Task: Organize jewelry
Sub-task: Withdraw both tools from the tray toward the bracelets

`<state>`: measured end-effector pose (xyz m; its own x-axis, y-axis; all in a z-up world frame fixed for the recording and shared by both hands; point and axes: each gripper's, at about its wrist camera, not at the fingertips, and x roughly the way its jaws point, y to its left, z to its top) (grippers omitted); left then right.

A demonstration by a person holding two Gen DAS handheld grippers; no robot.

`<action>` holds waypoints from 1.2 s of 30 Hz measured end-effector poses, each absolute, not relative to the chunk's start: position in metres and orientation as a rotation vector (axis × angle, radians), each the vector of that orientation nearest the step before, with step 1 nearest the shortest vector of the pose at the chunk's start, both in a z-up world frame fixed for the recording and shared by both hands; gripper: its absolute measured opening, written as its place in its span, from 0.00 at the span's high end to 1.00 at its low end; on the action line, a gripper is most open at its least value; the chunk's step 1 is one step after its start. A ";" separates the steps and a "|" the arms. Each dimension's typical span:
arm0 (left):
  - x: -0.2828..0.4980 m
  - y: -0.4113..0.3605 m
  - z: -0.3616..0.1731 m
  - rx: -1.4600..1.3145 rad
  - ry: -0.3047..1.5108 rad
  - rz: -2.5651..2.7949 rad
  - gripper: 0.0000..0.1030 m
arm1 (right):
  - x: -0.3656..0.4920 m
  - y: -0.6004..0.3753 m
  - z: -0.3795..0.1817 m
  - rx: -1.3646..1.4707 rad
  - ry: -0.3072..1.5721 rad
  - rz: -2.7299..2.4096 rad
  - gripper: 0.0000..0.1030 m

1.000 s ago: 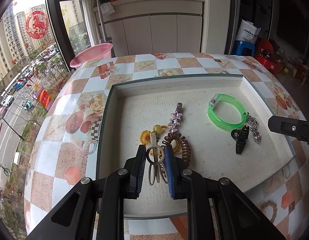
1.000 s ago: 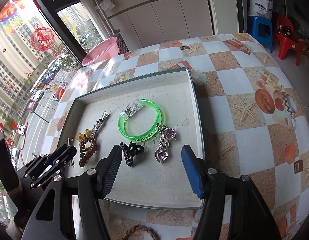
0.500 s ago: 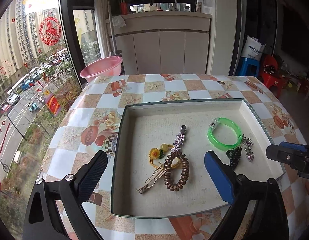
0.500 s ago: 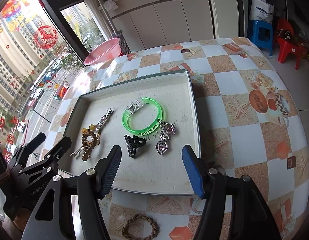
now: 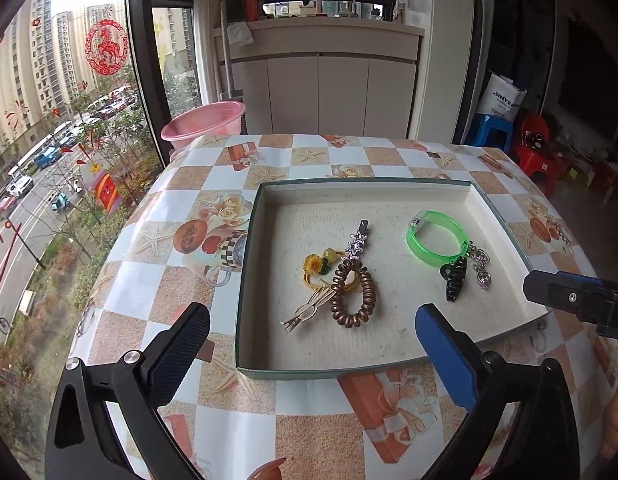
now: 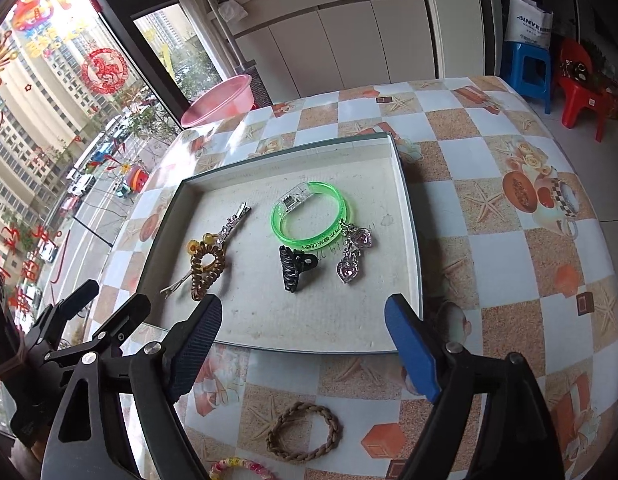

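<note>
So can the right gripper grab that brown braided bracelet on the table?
Probably yes: the braided bracelet lies uncovered outside the tray, just below the open right gripper, nothing between.

The left gripper [image 5: 311,342] has released the metal hair clip [image 5: 309,311] into the tray [image 5: 245,280] and withdrawn, jaws apart.

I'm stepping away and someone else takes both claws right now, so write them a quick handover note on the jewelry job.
Left claw: open, holding nothing, hovering off the tray's near edge.
Right claw: open, holding nothing, also at the near edge.
In the tray: green bangle, black claw clip, heart charms, star hair clip, brown coil tie, gold clip, yellow flower tie.
Done: those pieces are in the tray.
Left: braided brown bracelet and a pink-and-yellow bracelet lie on the tablecloth in front of the tray; probably go in next.
</note>
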<state>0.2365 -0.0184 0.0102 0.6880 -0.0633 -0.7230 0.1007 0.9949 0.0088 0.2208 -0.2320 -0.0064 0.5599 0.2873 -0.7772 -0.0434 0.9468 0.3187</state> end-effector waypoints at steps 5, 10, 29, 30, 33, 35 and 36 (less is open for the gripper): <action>0.216 -0.012 0.010 0.021 0.821 -0.102 0.00 | 0.204 -0.234 -0.008 0.292 0.960 0.197 0.14; 0.191 -0.011 0.007 0.044 0.833 -0.100 0.00 | 0.184 -0.230 -0.004 0.271 0.919 0.200 0.13; 0.112 -0.015 -0.019 0.004 0.887 -0.193 0.00 | 0.114 -0.236 -0.027 0.294 1.031 0.209 0.13; 0.109 -0.014 -0.021 0.003 0.891 -0.193 0.00 | 0.111 -0.236 -0.029 0.293 1.036 0.209 0.13; 0.102 -0.013 -0.026 0.005 0.901 -0.187 0.00 | 0.100 -0.241 -0.033 0.286 1.050 0.198 0.13; 0.099 -0.011 -0.028 0.004 0.906 -0.183 0.00 | 0.093 -0.244 -0.036 0.283 1.057 0.189 0.13; 0.097 -0.010 -0.029 0.001 0.908 -0.182 0.00 | 0.090 -0.246 -0.038 0.281 1.061 0.185 0.13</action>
